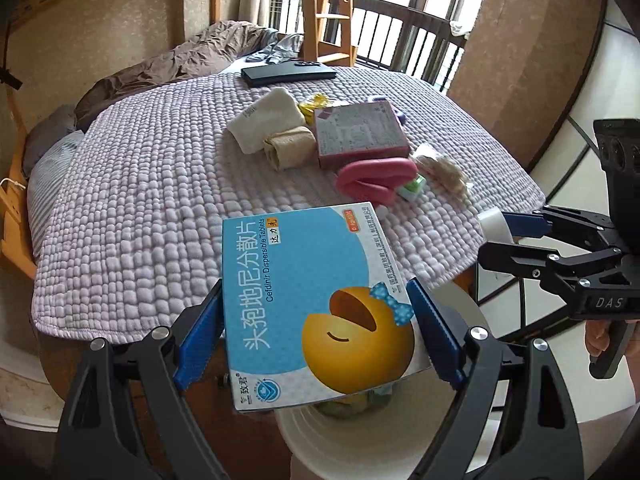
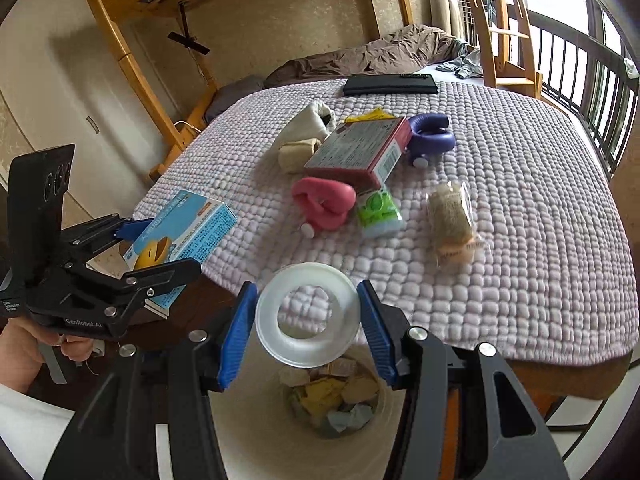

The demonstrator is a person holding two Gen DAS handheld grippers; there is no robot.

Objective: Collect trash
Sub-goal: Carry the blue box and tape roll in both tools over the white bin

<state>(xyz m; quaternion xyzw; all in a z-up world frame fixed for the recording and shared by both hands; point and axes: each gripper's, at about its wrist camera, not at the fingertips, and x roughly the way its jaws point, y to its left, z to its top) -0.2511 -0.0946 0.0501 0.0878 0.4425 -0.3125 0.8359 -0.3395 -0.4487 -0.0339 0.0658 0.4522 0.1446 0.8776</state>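
Note:
My left gripper (image 1: 318,330) is shut on a blue medicine box (image 1: 312,296) with a yellow cartoon face, its blue pads pressing both long sides. The box hangs above a white bin (image 1: 320,436) at the bed's foot. In the right wrist view the same box (image 2: 188,236) and left gripper (image 2: 160,248) show at the left. My right gripper (image 2: 308,316) is shut on a clear tape roll (image 2: 308,314), held flat over the white bin (image 2: 256,420), which holds several crumpled scraps (image 2: 336,396). From the left wrist view the right gripper (image 1: 496,240) and tape roll (image 1: 494,224) appear at the right.
On the quilted bed (image 2: 500,240) lie a red box (image 2: 360,152), a pink foam loop (image 2: 324,202), a purple loop (image 2: 432,136), a green-labelled tube (image 2: 378,210), a wrapped snack (image 2: 452,216), cream cloths (image 2: 304,136) and a black case (image 2: 390,84). A wooden ladder (image 2: 504,28) stands behind.

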